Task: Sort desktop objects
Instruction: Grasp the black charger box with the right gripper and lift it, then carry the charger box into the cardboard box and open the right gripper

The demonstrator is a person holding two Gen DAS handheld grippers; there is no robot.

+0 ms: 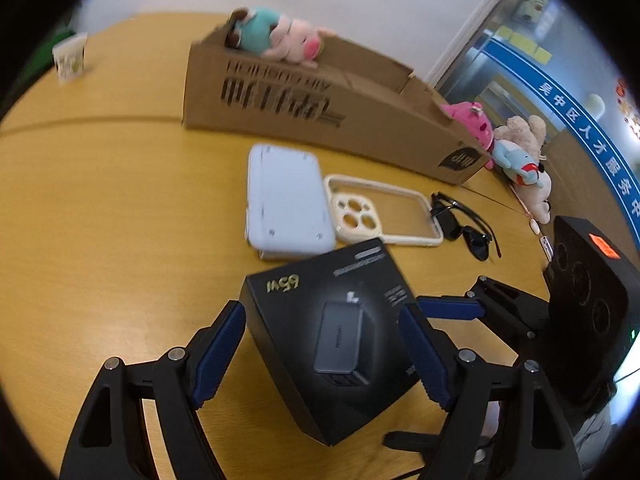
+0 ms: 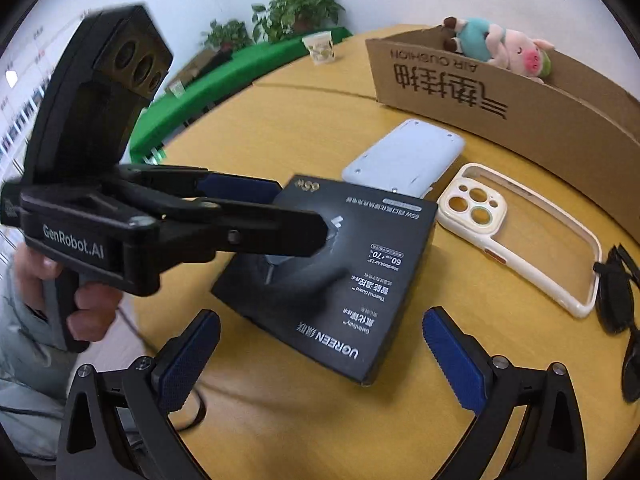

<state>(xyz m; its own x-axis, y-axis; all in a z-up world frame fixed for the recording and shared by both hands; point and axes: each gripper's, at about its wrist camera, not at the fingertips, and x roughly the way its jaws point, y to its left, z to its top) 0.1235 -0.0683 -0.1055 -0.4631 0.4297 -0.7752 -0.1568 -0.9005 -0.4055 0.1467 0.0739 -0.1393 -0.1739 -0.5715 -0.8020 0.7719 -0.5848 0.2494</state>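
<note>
A black charger box lies on the yellow table. My left gripper is open with a finger on each side of the box, not closed on it; it also shows in the right wrist view over the box. My right gripper is open and empty, just in front of the box's near edge. Beyond the box lie a pale blue device, a cream phone case and black sunglasses.
A cardboard box stands at the back with a plush pig in it. More plush toys lie at its right end. A paper cup stands far back. Green plants line the wall.
</note>
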